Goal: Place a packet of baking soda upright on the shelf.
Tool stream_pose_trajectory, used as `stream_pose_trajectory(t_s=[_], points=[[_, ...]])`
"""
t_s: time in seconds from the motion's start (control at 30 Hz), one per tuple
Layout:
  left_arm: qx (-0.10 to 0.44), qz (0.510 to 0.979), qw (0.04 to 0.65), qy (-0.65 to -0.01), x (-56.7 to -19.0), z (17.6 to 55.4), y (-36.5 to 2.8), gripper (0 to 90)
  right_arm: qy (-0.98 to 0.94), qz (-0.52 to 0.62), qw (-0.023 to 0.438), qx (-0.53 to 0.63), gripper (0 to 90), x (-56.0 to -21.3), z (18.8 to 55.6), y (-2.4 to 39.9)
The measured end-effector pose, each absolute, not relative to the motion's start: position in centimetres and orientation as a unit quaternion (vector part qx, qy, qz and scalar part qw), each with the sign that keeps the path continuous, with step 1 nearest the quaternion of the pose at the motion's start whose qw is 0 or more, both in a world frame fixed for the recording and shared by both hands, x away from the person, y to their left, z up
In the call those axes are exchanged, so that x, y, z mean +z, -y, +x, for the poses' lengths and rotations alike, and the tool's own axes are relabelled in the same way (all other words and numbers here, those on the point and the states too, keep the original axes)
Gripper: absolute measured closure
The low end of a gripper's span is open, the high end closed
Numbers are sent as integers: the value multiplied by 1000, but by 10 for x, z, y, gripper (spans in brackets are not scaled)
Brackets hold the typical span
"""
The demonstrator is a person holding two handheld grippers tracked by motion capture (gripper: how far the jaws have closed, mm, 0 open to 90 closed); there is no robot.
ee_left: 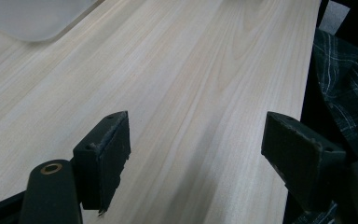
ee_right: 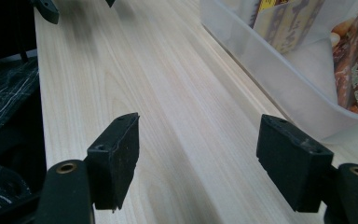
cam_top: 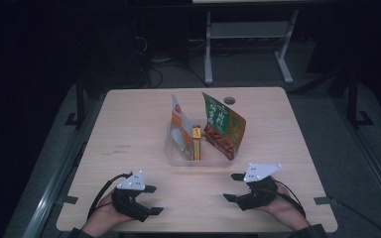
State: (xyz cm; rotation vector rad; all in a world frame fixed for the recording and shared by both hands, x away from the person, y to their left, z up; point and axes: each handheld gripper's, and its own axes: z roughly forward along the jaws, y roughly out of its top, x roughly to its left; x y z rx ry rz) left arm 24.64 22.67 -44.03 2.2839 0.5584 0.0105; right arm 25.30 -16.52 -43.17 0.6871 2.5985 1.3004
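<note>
Standing in clear bin (cam_top: 171, 153): two pouches, yellow box (cam_top: 197, 144) between.

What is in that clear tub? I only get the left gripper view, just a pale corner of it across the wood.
Observer: The high view shows three packets standing in the clear tub: a white and orange pouch, a slim yellow box and a green and red pouch.
Operator: Is the other gripper near it?
Observer: Yes. The right gripper sits just in front of the tub's right corner, jaws open, nothing between them.
Operator: Does anything lean out of the tub?
Observer: The green and red pouch tilts over the right rim, and the right gripper view shows its food print through the tub wall.
</note>
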Motion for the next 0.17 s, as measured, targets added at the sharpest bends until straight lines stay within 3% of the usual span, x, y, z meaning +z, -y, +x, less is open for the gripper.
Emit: stream_pose_trajectory(t_s=[0.17], points=[[5,895,388,-218,-440,247,-225,233,-863,223,82,446,294,-429,254,167]])
